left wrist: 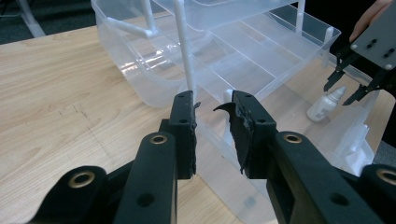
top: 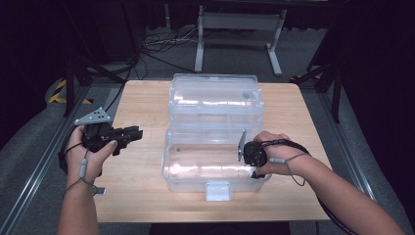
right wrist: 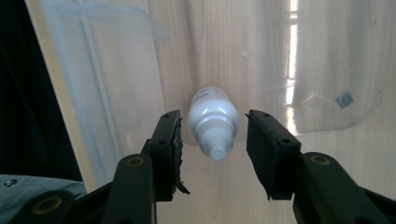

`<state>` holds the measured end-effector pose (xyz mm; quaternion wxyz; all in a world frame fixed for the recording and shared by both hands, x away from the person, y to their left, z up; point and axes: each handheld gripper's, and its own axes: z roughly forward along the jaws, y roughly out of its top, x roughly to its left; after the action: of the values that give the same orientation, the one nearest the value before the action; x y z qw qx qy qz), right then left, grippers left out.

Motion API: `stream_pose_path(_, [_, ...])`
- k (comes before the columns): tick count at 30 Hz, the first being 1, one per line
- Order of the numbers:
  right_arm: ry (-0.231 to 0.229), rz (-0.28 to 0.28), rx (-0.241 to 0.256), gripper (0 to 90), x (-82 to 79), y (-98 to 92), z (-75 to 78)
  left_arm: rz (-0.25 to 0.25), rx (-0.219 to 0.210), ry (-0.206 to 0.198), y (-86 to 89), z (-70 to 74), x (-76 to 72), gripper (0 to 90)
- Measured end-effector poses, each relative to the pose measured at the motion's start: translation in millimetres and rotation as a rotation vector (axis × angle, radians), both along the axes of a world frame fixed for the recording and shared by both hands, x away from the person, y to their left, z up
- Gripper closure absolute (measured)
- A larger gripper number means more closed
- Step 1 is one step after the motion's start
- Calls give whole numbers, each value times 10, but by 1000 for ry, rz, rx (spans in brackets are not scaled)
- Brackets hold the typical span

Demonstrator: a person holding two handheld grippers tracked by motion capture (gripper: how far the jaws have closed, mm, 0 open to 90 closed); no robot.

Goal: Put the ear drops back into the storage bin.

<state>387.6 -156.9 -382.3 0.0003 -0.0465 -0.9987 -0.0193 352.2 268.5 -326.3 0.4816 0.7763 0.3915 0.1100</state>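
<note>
We are holding the right hand-held gripper (right wrist: 212,140) down inside the lower tub of the clear plastic box (top: 195,183), at its right end, and its jaws are standing open on either side of a small white bottle (right wrist: 214,122). The bottle is sitting between the two jaws with a gap showing on each side, so nothing is gripping it. In the left gripper view the same bottle (left wrist: 325,103) is lying on the floor of the tub near its end wall, with the right hand-held gripper (left wrist: 348,91) poised just above it. We are keeping the left hand-held gripper (top: 133,133) over the wooden bench (top: 142,103), to the left of the box and apart from it; its jaws are parted and holding nothing. The box is sitting in the middle of the bench with its lid swung back and its trays raised.
</note>
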Motion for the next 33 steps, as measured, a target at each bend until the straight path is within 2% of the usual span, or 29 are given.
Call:
stream_pose_path(6, [-11,9,5,554,-45,20,115,-14,3,0,-32,-1,29,710])
stream_pose_path(17, [-13,0,64,536,-119,46,294,-27,4,6,-59,-8,47,710])
stream_pose_path(22, [-26,11,69,550,-166,64,342,-29,5,10,-73,-14,52,711])
stream_pose_path(28, [-1,10,97,540,-222,88,423,-36,11,11,-103,-24,62,710])
stream_pose_path(30, [20,0,107,539,-262,106,412,-42,18,13,-118,-29,67,711])
stream_pose_path(33, [25,11,106,541,-281,126,375,-48,20,13,-135,-33,72,711])
